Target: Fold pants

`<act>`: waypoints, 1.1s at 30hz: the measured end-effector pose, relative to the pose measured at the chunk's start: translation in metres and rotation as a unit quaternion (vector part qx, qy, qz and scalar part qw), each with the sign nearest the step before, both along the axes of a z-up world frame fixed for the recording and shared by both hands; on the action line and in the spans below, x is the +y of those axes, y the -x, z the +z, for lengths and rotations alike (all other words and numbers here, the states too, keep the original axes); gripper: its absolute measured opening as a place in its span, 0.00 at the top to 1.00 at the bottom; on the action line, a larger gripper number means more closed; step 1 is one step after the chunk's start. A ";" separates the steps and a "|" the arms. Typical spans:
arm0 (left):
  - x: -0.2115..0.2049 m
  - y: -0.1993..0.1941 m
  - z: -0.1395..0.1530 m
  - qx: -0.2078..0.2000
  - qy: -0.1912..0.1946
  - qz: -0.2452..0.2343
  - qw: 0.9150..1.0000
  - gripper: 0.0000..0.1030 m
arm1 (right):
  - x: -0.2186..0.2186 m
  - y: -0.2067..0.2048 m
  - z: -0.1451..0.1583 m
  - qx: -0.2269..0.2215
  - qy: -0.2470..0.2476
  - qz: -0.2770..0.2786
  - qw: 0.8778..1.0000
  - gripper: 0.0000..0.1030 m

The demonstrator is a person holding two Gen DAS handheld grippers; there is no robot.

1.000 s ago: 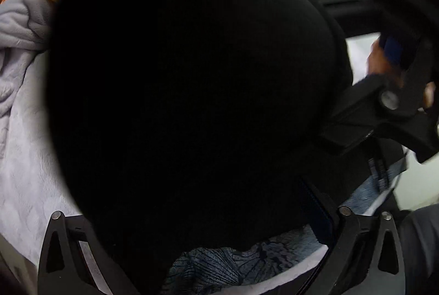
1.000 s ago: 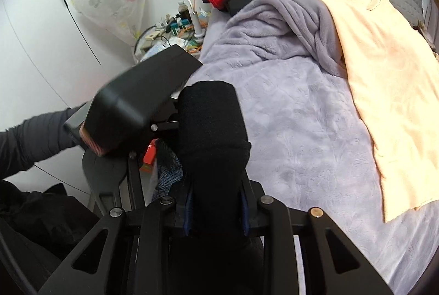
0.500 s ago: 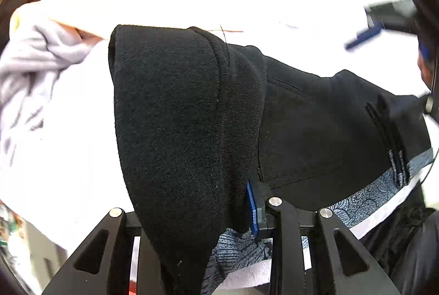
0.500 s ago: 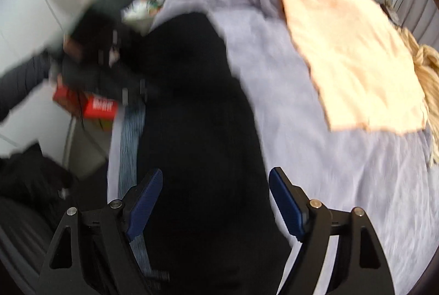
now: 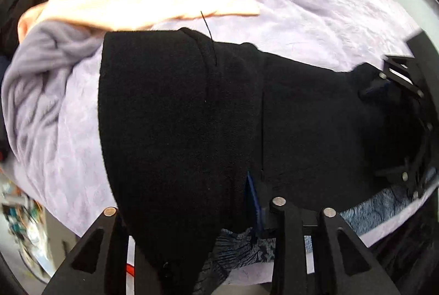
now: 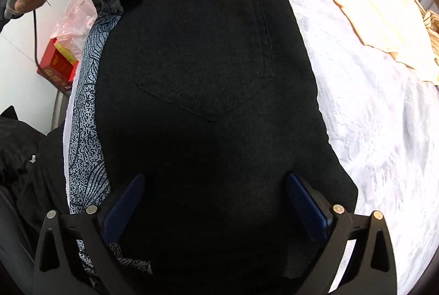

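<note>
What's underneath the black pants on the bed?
The black pants lie over a lavender blanket. A blue patterned cloth sticks out along their near edge. How far it runs underneath is covered.

Black pants (image 6: 208,70), lilac blanket (image 5: 315,20)

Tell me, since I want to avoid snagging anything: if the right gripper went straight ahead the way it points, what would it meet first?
Most likely the black pants. The open right gripper has that fabric spread between its fingers and filling the view ahead, back pocket included. How far above the cloth it sits is unclear.
</note>
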State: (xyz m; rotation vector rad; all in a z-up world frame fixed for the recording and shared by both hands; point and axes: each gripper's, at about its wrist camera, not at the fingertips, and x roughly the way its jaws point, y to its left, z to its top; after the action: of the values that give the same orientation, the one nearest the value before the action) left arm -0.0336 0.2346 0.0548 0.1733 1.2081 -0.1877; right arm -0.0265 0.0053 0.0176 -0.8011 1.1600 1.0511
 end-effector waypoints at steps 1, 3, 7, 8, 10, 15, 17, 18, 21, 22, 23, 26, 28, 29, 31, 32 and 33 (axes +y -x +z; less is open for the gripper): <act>0.003 -0.004 -0.001 0.005 0.004 0.011 1.000 0.64 | 0.000 0.000 0.005 -0.003 0.005 -0.008 1.000 0.01; -0.012 -0.007 0.002 0.006 -0.003 0.015 1.000 0.71 | -0.006 0.000 0.024 -0.017 -0.003 -0.036 0.999 0.01; -0.029 0.016 0.039 -0.019 -0.005 0.006 1.000 0.76 | -0.054 0.015 0.082 -0.073 -0.088 -0.075 0.991 0.01; -0.036 0.022 0.050 -0.022 0.004 0.005 1.000 0.76 | -0.070 0.018 0.091 -0.085 -0.097 -0.093 0.987 0.01; -0.053 0.032 0.071 -0.031 0.015 -0.003 0.999 0.76 | -0.101 0.022 0.099 -0.092 -0.104 -0.125 0.982 0.01; -0.103 0.047 0.129 -0.071 0.037 -0.057 0.995 0.77 | -0.173 0.044 0.093 -0.112 -0.084 -0.190 0.972 0.01; -0.129 0.053 0.151 -0.085 0.039 -0.096 0.991 0.77 | -0.198 0.057 0.090 -0.120 -0.076 -0.206 0.968 0.01; -0.152 0.060 0.159 -0.091 0.035 -0.118 0.988 0.77 | -0.208 0.063 0.090 -0.123 -0.074 -0.213 0.966 0.01; -0.223 0.068 0.168 -0.100 0.010 -0.181 0.978 0.78 | -0.234 0.081 0.094 -0.128 -0.074 -0.246 0.958 0.01; -0.246 0.070 0.170 -0.098 0.004 -0.201 0.975 0.78 | -0.246 0.087 0.094 -0.127 -0.076 -0.261 0.954 0.01; -0.271 0.074 0.173 -0.093 0.003 -0.220 0.971 0.78 | -0.248 0.091 0.096 -0.128 -0.078 -0.272 0.950 0.01; -0.328 0.090 0.177 -0.081 0.010 -0.273 0.959 0.78 | -0.266 0.109 0.095 -0.129 -0.087 -0.308 0.939 0.01; -0.368 0.096 0.166 -0.066 0.016 -0.302 0.951 0.78 | -0.280 0.114 0.095 -0.130 -0.094 -0.329 0.930 0.01; -0.387 0.094 0.155 -0.052 0.016 -0.313 0.948 0.78 | -0.287 0.117 0.093 -0.129 -0.098 -0.338 0.927 0.01; -0.411 0.092 0.127 -0.027 0.007 -0.323 0.946 0.78 | -0.299 0.125 0.090 -0.126 -0.104 -0.358 0.919 0.01; -0.423 0.087 0.108 -0.011 -0.003 -0.321 0.947 0.78 | -0.303 0.128 0.087 -0.125 -0.105 -0.369 0.915 0.01; -0.430 0.084 0.096 0.002 -0.011 -0.317 0.948 0.78 | -0.310 0.132 0.085 -0.125 -0.105 -0.377 0.912 0.01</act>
State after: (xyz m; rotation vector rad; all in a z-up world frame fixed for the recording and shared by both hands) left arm -0.1174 -0.1950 0.1512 0.5812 1.1256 -0.7372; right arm -0.1588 -0.3049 0.1028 -0.2497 0.9833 0.3981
